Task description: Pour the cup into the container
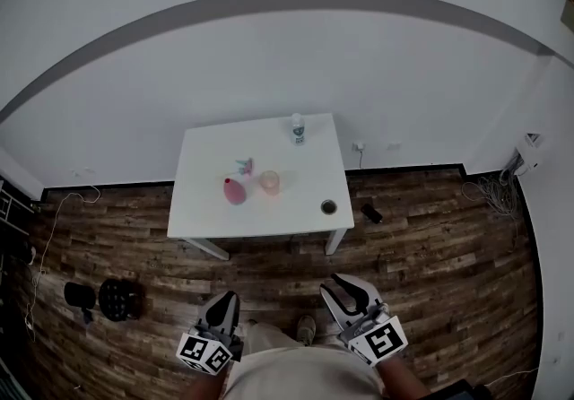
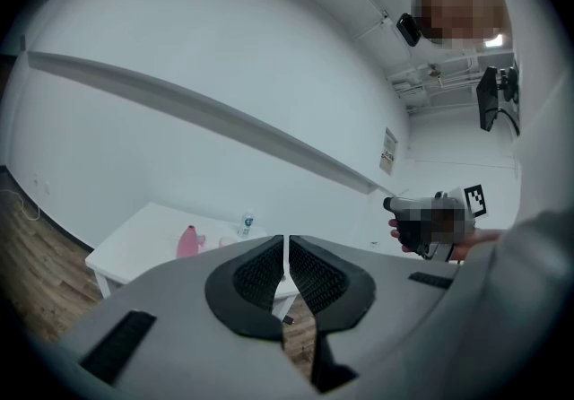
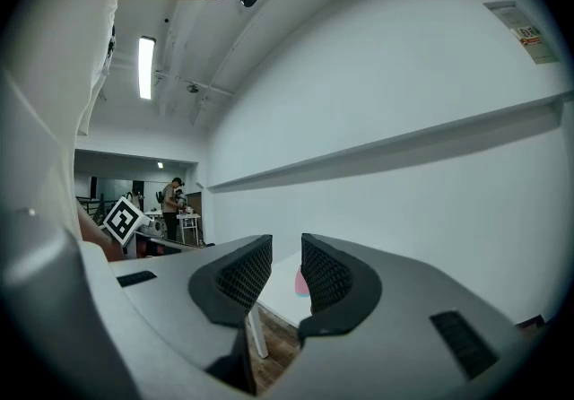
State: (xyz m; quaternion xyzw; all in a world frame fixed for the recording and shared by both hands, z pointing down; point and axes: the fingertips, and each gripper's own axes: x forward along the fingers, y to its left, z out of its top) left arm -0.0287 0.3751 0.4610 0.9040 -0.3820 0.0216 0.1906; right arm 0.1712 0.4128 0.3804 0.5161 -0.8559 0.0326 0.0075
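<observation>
Seen from the head camera, we stand on wood flooring, well back from the near edge of a white table that is pushed against a pale wall. Nothing is in hand yet.

The left gripper is closed, its ribbed pads meeting along a thin slit with nothing between them. The right gripper is closed but for a slim gap, and it too holds nothing. Both are held low in front of us, pointing toward the table.

The task's cup, pale and see-through, stands upright near the middle of the table. A pink container stands just to its left, near but apart. A small bottle stands at the table's far edge and a small round dish sits by its near right corner.

We judge the step in hand to be the approach. To do it well, we step up to the table's near edge and open one gripper wide before reaching. We come at the cup level from the side and close on its wall gently, since it looks light and easy to tip. The pour likely calls for a slow tilt over the container's narrow-looking top.
</observation>
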